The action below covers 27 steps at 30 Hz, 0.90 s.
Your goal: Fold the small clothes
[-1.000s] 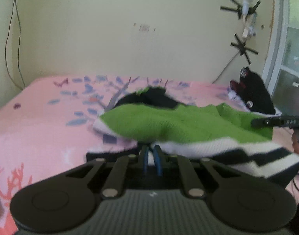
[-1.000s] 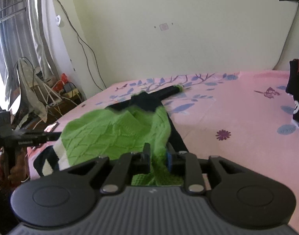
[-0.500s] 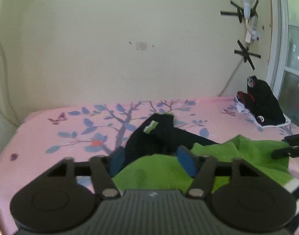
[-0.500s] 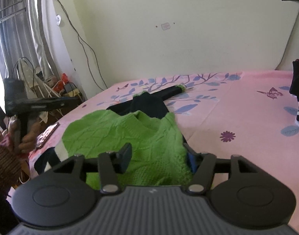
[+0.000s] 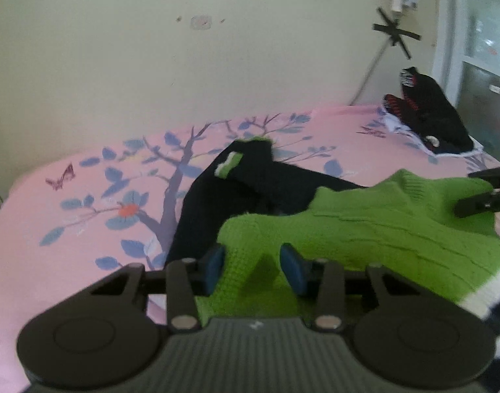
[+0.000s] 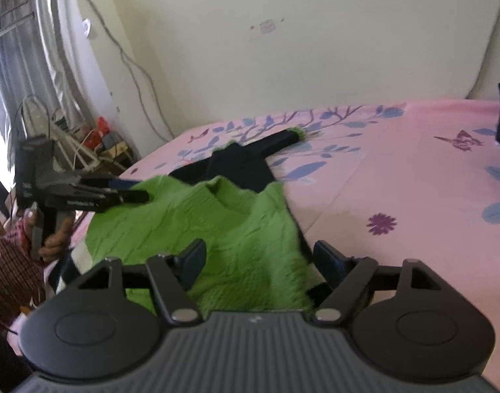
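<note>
A green knitted sweater with black sleeves and a white-and-black hem [image 5: 380, 229] lies on the pink bed sheet printed with blue leaves [image 5: 69, 216]. The left gripper [image 5: 253, 263] tilts downward; its jaws, just closing, stand partly open astride a green fold, pads not visibly pressing. The right gripper [image 6: 259, 258], also angled down, has just opened its jaws wide over the sweater, gripping nothing.

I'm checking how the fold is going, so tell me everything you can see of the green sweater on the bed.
The sweater is a small knit with a bright green cable-textured body, a ribbed collar, black sleeves with green cuffs and a white and black striped hem. It lies on the pink bedsheet, one sleeve stretched toward the wall. Green knit bunches between the left gripper; the right gripper stands open over it.
</note>
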Tool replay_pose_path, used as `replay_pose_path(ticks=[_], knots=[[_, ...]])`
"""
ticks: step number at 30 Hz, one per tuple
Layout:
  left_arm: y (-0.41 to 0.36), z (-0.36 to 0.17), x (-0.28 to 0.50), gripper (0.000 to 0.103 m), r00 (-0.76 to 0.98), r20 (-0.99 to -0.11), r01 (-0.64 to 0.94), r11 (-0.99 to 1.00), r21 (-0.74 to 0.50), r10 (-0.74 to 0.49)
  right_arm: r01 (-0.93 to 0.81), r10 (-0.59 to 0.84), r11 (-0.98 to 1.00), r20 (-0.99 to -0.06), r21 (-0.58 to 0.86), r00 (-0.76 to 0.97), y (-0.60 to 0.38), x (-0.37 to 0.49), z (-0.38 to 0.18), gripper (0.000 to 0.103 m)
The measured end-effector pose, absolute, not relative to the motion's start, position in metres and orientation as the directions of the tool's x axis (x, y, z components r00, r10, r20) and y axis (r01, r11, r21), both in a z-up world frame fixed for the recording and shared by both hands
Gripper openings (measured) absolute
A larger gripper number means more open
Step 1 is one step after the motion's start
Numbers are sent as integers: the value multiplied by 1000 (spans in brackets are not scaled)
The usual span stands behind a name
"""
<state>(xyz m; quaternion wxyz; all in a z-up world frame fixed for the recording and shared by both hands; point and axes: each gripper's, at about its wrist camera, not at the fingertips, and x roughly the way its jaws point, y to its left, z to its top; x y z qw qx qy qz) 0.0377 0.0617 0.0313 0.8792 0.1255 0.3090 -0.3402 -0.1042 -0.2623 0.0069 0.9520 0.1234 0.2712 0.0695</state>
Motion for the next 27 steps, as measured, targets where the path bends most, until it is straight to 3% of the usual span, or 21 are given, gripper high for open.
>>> replay_pose_path(ticks=[4,6,8,10,11,12,14,15,21,27], knots=[[56,30,42,42,565,-646,685,728,21,-513,-63,204,957,-507,282,837,-261,-99,3,75],[53,29,50,58,547,-654,685,729,-10,-522,-61,208,955,-506,291,837,-262,-99,3,76],[51,25,58,60,531,-661,679,733,-42,-531,-59,208,955,-515,291,832,-263,-98,2,77],[49,20,62,44,536,-667,660,750,-51,-517,-58,208,956,-524,288,826,-263,-99,1,76],[49,20,60,26,552,-665,646,762,-40,-503,-64,215,955,-525,291,823,-263,-101,1,71],[51,21,58,17,569,-656,638,770,-30,-496,-79,230,952,-525,294,819,-262,-103,1,64],[57,28,49,11,591,-629,625,780,-38,-504,-116,258,950,-517,290,816,-257,-107,2,20],[60,32,45,10,598,-616,622,782,-47,-513,-117,243,957,-512,267,824,-254,-110,5,13],[74,75,-1,10,686,-451,611,788,-70,-572,-97,132,989,-388,107,912,-228,-131,45,8],[85,139,-31,10,750,-260,594,792,-141,-608,-64,52,995,-138,-81,989,-201,-155,122,5]])
